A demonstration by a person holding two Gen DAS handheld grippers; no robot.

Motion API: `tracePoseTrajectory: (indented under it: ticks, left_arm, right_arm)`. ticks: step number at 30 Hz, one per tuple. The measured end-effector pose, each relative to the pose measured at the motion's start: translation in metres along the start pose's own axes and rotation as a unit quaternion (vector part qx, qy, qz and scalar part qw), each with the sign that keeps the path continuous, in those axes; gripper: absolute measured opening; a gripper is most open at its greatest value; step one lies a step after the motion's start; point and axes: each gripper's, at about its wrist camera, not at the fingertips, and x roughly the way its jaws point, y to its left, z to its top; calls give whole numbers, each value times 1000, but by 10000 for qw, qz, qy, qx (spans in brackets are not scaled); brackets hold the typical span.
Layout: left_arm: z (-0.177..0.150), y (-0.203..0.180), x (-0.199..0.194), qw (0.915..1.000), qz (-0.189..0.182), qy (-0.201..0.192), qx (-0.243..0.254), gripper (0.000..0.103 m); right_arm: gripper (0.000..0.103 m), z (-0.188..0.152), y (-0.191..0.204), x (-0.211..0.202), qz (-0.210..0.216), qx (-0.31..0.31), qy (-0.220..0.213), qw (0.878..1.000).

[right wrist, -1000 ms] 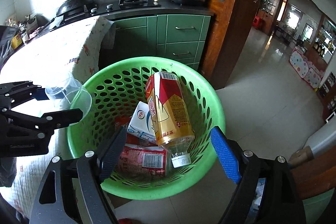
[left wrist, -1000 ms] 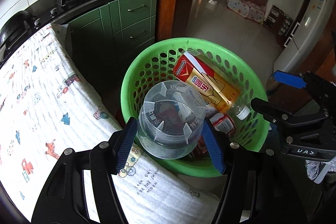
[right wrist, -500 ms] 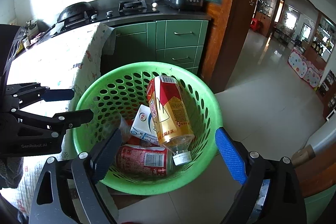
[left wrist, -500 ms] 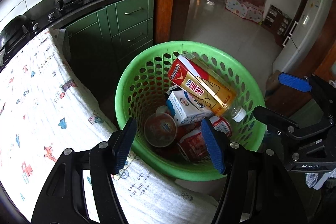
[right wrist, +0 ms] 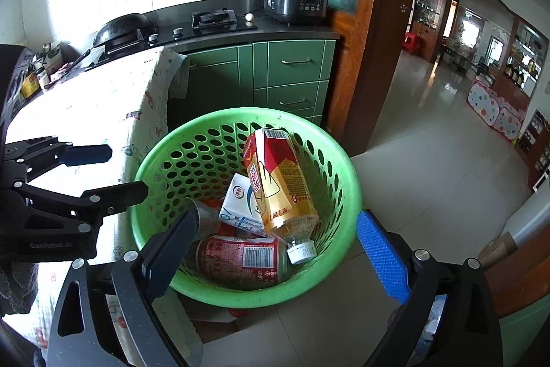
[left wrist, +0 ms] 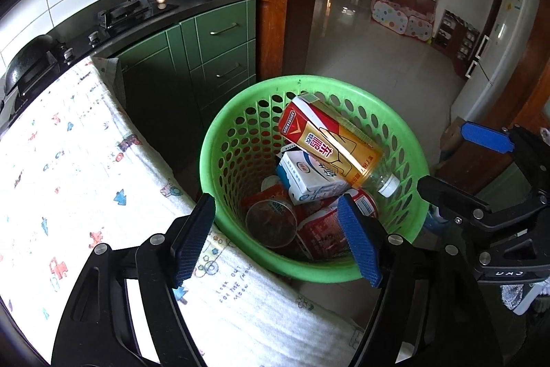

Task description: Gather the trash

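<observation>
Now both grippers, left gripper (left wrist: 275, 238) and right gripper (right wrist: 282, 258), hover with jaws apart, empty, above the green basket (left wrist: 220, 140) holding collected trash.

The red drink can (right wrist: 237, 255) lies partly under the tall gold and red bottle (right wrist: 280, 181). The clear plastic cup (left wrist: 271, 222) is half hidden.

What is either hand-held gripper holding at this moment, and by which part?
Nothing. The left hand-held gripper and the right hand-held gripper are both open and empty above the green basket.
</observation>
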Motion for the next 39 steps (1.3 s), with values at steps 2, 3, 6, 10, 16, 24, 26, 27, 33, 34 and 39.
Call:
tracePoseTrajectory:
  ticks: [2, 3, 6, 10, 16, 24, 26, 27, 33, 34, 39]
  left_arm:
    - [-2, 0, -8, 10000, 36, -74, -12, 79]
    - [-3, 1, -12, 9999, 41, -106, -20, 79]
    - [-7, 4, -23, 9998, 81, -198, -59, 80]
    - [-15, 9, -38, 9993, 162, -293, -146, 84]
    - [-30, 19, -61, 9981, 336, -440, -259, 90]
    - [-57, 38, -94, 9946, 682, -619, -480, 96]
    - [-65, 44, -103, 9931, 808, -665, -533, 97]
    - [-68, 47, -108, 9924, 852, -686, -561, 97]
    - [-90, 67, -131, 9881, 1048, -824, -772, 98]
    - [-94, 71, -135, 9871, 1084, -841, -829, 98]
    - [-109, 84, -150, 9826, 1255, -932, -1001, 98]
  right_arm:
    - [93, -2, 1, -3, -20, 38, -11, 10000]
    - [94, -3, 1, -5, -19, 57, -21, 10000]
    - [94, -7, 3, -10, 50, 132, -34, 9999]
    - [94, -10, 9, -17, 88, 173, -62, 9998]
    - [95, -17, 27, -27, 150, 135, -79, 9998]
    - [95, -27, 59, -44, 307, 0, -197, 9993]
    - [95, -29, 67, -48, 336, -40, -214, 9992]
    - [96, -30, 71, -49, 350, -48, -226, 9991]
    - [96, -34, 89, -58, 489, -30, -222, 9986]
    - [96, -35, 92, -60, 516, -27, -220, 9984]
    - [96, -36, 104, -68, 473, -75, -251, 9985]
